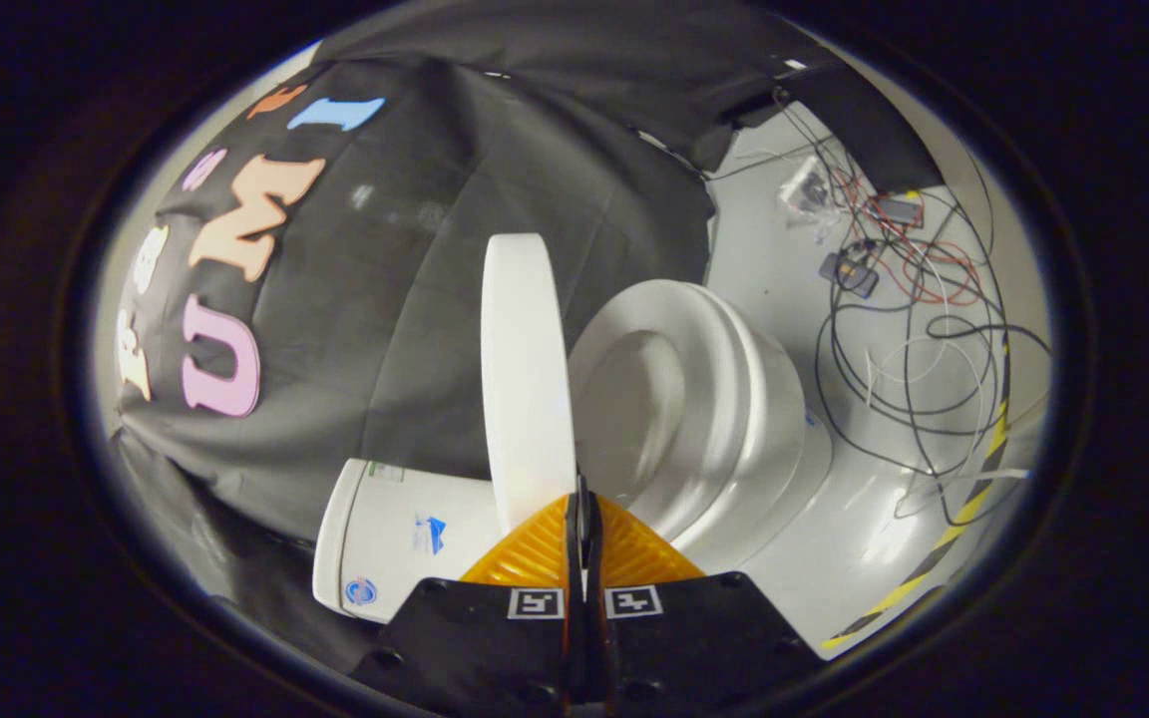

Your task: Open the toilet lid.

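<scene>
The white toilet lid (525,379) stands raised off the bowl and is seen edge-on, just ahead of my fingers. To one side of it lie the white seat and open bowl (694,399); to the other is the tank (390,543) against the black cloth wall. My gripper (580,504) is shut, its two fingers pressed together with nothing between them. Their tips sit at the lid's near edge, on the bowl side; whether they touch it I cannot tell.
Beyond the bowl the pale floor (864,519) carries a tangle of black, white and red cables (919,329) and small electronic parts. A yellow-and-black striped tape (944,543) runs along the floor's edge.
</scene>
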